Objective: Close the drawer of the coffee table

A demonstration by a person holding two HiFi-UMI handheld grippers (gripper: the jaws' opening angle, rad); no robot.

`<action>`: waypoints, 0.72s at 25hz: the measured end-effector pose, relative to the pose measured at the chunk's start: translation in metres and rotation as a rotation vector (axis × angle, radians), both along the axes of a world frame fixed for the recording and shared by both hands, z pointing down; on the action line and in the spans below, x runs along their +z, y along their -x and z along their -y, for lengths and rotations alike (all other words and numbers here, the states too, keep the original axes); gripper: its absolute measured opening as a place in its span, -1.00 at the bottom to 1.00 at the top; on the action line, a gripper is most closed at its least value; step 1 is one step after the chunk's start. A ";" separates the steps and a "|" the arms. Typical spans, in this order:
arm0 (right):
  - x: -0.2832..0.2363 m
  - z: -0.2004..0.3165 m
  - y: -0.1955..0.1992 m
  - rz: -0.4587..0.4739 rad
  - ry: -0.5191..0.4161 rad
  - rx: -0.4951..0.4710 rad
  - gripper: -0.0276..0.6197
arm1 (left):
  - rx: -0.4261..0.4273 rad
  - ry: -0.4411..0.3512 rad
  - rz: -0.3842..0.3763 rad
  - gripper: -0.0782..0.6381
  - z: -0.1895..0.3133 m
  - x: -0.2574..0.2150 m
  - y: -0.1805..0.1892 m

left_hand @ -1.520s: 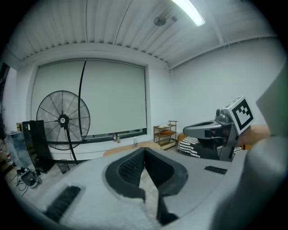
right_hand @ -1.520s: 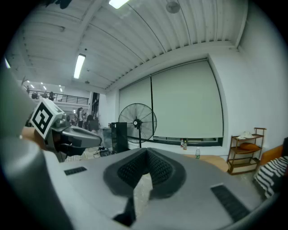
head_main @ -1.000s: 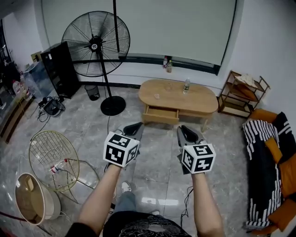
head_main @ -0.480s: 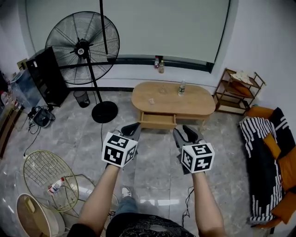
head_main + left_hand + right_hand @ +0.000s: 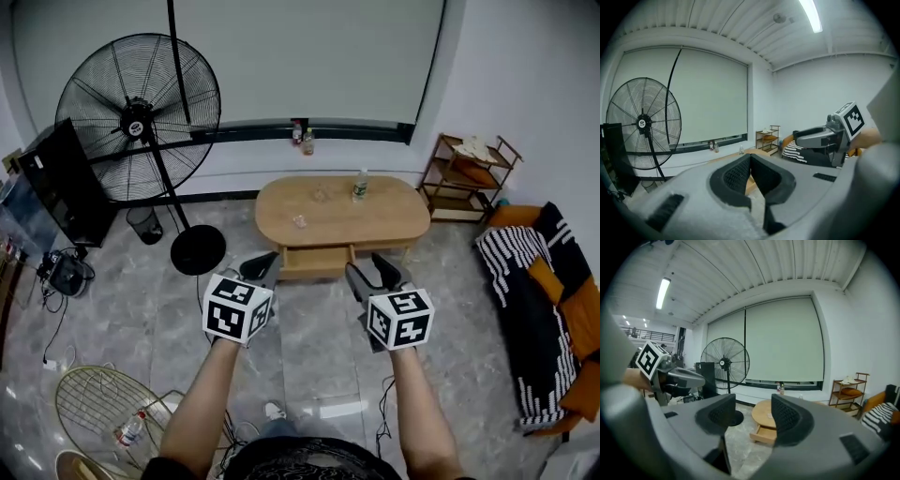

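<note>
Fingers (image 5: 787,420) of the right gripper (image 5: 373,273) have just been opening and are standing apart, empty; the left gripper's (image 5: 260,266) are meeting at the tips, holding nothing. We are facing the oval coffee table (image 5: 394,217), its long axis running left to right. Its drawer (image 5: 317,264) is sticking out towards us, straight ahead between both grippers, neither clearly nearer.

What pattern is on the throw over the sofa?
The throw is black-and-white striped; head view.
</note>
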State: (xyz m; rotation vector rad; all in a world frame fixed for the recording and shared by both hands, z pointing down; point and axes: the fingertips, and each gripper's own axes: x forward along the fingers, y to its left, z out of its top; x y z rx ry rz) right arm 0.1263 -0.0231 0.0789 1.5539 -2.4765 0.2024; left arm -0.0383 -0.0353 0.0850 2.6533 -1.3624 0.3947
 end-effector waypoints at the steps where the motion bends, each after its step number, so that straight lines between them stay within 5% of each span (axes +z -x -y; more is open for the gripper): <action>1: 0.002 0.005 0.004 -0.003 0.003 0.009 -0.18 | 0.007 0.002 -0.001 -0.77 0.006 0.001 0.004; 18: 0.021 0.051 0.046 -0.019 0.034 0.077 -0.09 | 0.064 0.042 -0.006 -0.77 0.053 0.025 0.056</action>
